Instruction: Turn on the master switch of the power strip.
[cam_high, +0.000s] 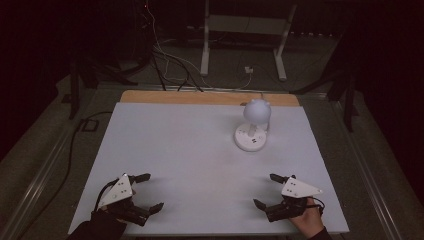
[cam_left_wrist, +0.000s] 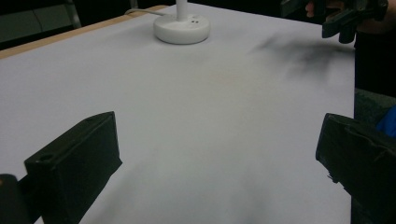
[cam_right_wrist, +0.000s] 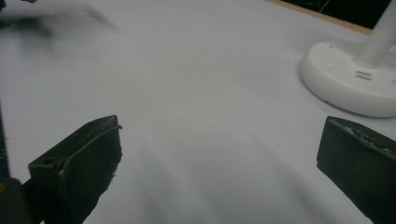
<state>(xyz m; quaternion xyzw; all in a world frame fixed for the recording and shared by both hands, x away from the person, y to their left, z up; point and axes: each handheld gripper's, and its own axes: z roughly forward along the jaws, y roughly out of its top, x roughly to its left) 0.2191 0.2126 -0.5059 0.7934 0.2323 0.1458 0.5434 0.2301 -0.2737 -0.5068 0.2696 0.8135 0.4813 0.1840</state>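
left gripper (cam_high: 150, 191) sits near the table's (cam_high: 190, 150) front-left corner, jaws spread wide, gripping nothing. white lamp (cam_high: 253, 128), round base with globe head, stands upright at back right, well apart from both. right gripper (cam_high: 266, 190) front right, jaws wide apart, nothing held.

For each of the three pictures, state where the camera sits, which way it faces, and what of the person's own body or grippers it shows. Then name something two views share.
High view: above the person's side, facing forward and down on the table; shows both forearms, left gripper and right gripper.
Left gripper view: rides the left gripper, facing across the table to the lamp; right gripper farther off.
Right gripper view: rides the right gripper, facing the lamp base.
Shared: the lamp.
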